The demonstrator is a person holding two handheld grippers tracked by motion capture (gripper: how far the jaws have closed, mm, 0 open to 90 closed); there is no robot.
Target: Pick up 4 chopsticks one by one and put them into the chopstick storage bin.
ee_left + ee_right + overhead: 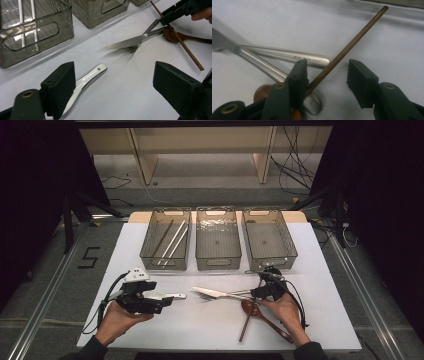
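Right hand (286, 312): nearest the camera's side of the table, it holds the right gripper (261, 292) low over a heap of cutlery.
Right gripper: jaws stand partly open, about half their spread, with no pad pressing on anything.
Between the right jaws: a brown wooden chopstick (342, 53) runs slantwise through the gap; in the right gripper view it lies just beside the left-hand jaw, and whether it touches that pad I cannot tell. The other jaw stands clear of it.
Chopstick: lies on the white table (325, 285), crossing over the wooden spoon (262, 316) and the steel handles.
Knife (130, 41): lies flat beside the right gripper, blade pointing away from it, handle end under the chopstick.
Fork (207, 296): lies under the knife, tines poking out below the blade.
Left hand (116, 320): holds the left gripper (165, 301) near the table's front left.
Left gripper: jaws stand wide open and hold nothing.
White handle (86, 78): a flat white utensil with a hole at its end lies on the table, reaching out from under one left jaw; contact cannot be told.
Bins (218, 263): three clear bins stand in a row at the far side; the left one (150, 256) holds long sticks, brown and white (172, 242).
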